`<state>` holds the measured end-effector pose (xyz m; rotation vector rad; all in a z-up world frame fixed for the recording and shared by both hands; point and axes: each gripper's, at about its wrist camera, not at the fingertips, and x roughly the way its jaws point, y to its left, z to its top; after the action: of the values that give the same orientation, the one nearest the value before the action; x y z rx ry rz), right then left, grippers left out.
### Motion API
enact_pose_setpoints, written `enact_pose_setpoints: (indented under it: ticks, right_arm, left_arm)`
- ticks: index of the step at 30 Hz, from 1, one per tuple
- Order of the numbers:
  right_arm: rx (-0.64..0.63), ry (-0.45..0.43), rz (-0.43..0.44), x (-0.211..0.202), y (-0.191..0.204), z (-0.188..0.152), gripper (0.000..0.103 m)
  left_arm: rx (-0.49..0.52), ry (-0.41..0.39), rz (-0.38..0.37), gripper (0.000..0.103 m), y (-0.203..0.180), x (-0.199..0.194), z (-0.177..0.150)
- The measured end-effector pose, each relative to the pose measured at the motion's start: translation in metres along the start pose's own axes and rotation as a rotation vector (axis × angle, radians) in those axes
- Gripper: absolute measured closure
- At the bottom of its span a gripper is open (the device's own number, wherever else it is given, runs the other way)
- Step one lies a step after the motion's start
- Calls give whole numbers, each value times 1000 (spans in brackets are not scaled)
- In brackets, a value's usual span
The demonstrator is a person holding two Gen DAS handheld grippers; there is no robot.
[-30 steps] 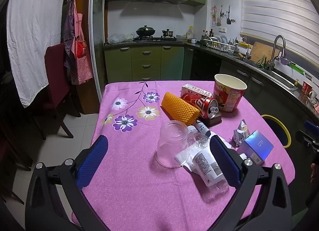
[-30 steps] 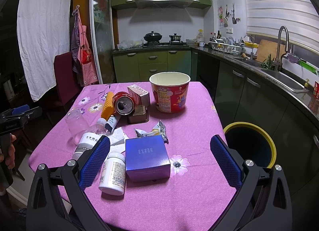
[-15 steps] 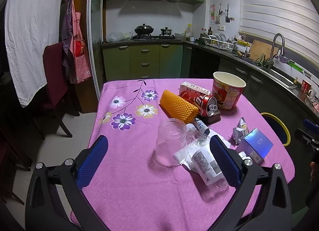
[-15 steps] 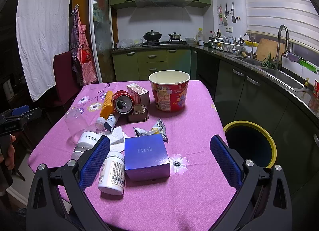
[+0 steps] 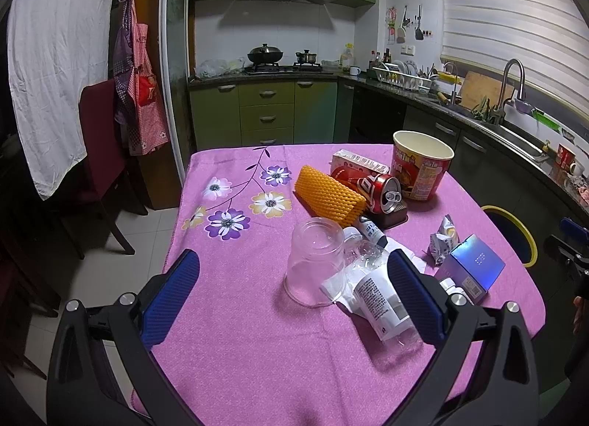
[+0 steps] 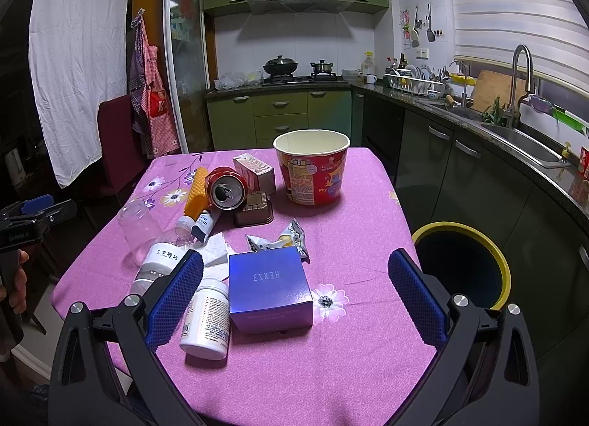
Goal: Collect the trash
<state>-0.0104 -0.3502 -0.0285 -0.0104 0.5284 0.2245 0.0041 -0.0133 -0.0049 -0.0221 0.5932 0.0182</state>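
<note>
Kitchen table (image 6: 368, 371) w/ trash barely changed; both grippers (image 5: 292, 295) (image 6: 294, 295) stay spread, holding nothing, box (image 6: 270, 290) at near edge, bin (image 6: 462, 267) waiting.

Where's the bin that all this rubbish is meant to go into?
In the right wrist view the yellow-rimmed bin stands on the floor beside the table's right edge, in front of the dark cabinets under the sink.

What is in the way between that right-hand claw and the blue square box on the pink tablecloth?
Nothing visible. The right gripper is open and the blue square cardboard box lies right between its fingers; the white pill bottle lies beside it.
</note>
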Motion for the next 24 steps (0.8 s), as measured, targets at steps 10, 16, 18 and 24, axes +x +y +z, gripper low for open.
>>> enact_pose_setpoints:
  ticks: [10,16,18,24]
  right_arm:
    - [2,1,0,0,0,0,4]
    - [2,1,1,0,0,0,4]
    - [2,1,1,0,0,0,4]
    - [5,3,0,2,-1,0,4]
  left_arm:
    - [5,3,0,6,-1,1,-2]
    - [5,2,1,6,-1,1,-2]
    - [5,3,1,6,-1,1,-2]
    - [7,4,0,6,-2,2,-3]
